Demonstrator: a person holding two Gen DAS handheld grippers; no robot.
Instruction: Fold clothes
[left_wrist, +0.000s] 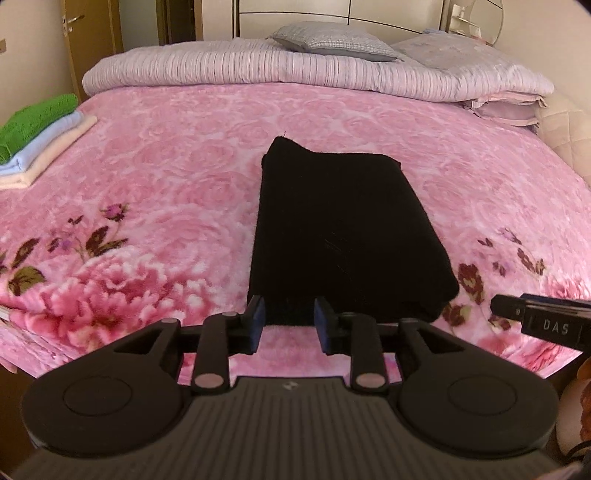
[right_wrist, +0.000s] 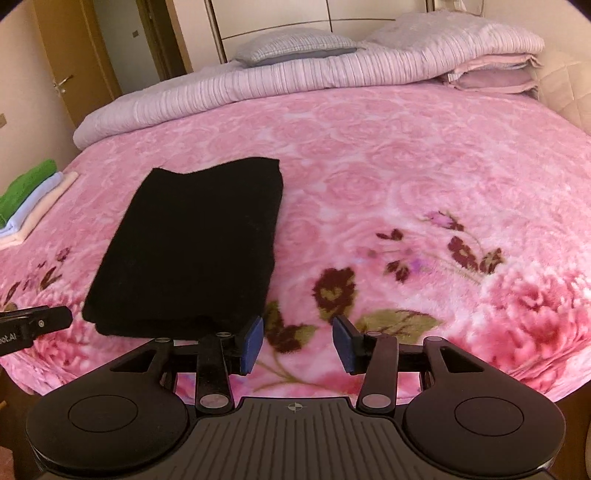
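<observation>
Black garment (left_wrist: 347, 229) lies folded near the bed's (left_wrist: 184, 177) front edge. Left gripper (left_wrist: 289, 322) and right gripper (right_wrist: 297, 341): jaws spread, holding nothing. Back off straight, don't snag the fold.

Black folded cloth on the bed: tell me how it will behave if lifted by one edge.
The black folded cloth is probably floppy: its stacked layers would likely sag and unfold. Its fuzzy surface suggests it won't slip from the pads. The plush pink blanket would likely drag against a push.
</observation>
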